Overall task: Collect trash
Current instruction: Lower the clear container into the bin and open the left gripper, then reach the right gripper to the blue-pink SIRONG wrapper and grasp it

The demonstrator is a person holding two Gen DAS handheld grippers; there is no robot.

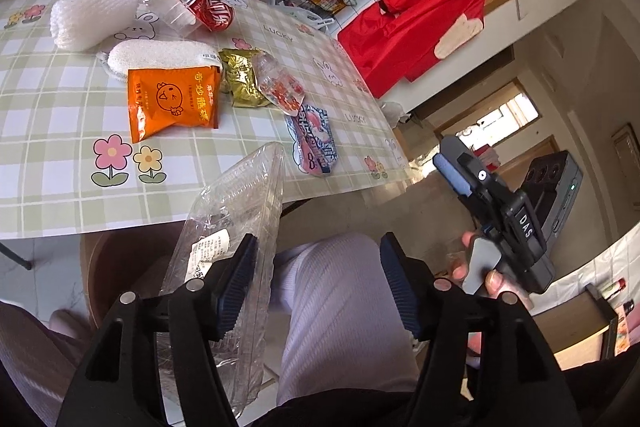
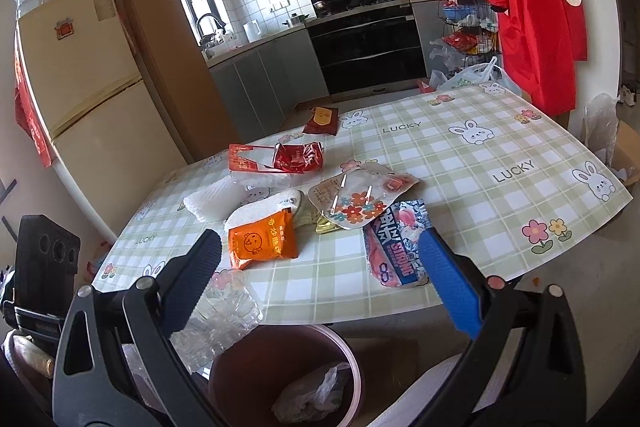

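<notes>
Hanging off the near edge of the surface (image 2: 480, 155), the clear plastic clamshell (image 1: 236, 227) lies against the inner pad of one finger of the left claw (image 1: 316, 287), whose jaws stand wide apart, so nothing is clamped; the box seems free to drop toward the maroon bin (image 2: 288, 367) that sits below that edge with a crumpled bag already in it. The right claw (image 2: 320, 275) is also spread apart and holds nothing, hovering over the near edge. Thin, light and springy, the clamshell would likely buckle and slip under a hard squeeze, so its folded rim is the better hold. Remaining litter looks equally light: the orange snack packet (image 2: 262, 241) and the blue-pink wrapper (image 2: 394, 247) near the near edge are soft and crinkly, best pinched at a raised corner, while the crushed red can (image 2: 298, 157), toward the far edge, is stiff.
</notes>
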